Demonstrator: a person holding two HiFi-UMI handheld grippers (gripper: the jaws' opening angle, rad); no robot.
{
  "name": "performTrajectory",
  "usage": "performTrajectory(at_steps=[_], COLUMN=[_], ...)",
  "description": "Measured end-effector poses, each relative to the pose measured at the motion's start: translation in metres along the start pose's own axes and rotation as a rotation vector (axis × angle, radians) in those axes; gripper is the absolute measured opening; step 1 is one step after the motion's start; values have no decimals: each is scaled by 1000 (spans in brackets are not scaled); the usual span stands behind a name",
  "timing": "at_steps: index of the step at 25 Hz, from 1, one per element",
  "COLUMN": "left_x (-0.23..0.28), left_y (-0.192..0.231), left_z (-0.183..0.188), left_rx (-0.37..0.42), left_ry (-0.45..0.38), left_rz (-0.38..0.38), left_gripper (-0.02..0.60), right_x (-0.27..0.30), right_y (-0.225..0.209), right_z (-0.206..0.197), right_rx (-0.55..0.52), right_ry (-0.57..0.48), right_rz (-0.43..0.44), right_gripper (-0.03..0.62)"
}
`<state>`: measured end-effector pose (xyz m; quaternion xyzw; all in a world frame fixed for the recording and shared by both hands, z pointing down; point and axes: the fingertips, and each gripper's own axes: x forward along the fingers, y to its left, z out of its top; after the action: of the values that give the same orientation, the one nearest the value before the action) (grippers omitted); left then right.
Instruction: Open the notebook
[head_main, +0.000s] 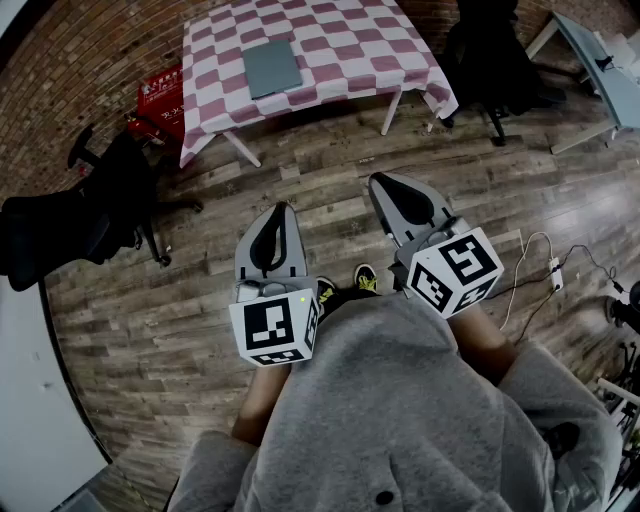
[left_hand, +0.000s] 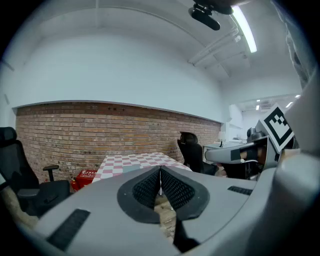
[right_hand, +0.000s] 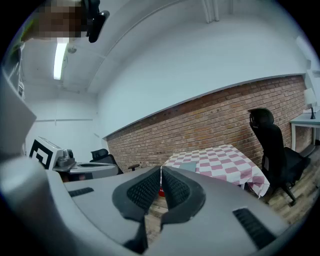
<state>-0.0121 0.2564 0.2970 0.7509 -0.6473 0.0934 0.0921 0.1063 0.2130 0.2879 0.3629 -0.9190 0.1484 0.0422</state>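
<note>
left gripper (head_main: 279, 210): you hold it in front of your waist, jaws pressed together, nothing between them.
right gripper (head_main: 380, 183): beside it, jaws together, empty.

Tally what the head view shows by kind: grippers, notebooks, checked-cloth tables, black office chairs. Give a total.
Grippers: 2, the left gripper and the right gripper, both shut and empty
Notebook: 1, closed, lying on the table
Checked-cloth table: 1
Black office chairs: 2
Total: 6
</note>
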Motion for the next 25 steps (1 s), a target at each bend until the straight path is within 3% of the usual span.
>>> performTrajectory(at_steps=[12,25], left_x=[0,-10], left_y=[9,23], left_z=[-1,-2], left_rx=[-22,-4], left_ry=[-3,-8], left_rz=[-8,-20], left_gripper=[11,11], right_x=[3,18], right_y=[11,28], right_z=[-1,-6], right_rx=[21,-15], right_ry=[-15,14], right_rz=[65,54], right_gripper=[26,25])
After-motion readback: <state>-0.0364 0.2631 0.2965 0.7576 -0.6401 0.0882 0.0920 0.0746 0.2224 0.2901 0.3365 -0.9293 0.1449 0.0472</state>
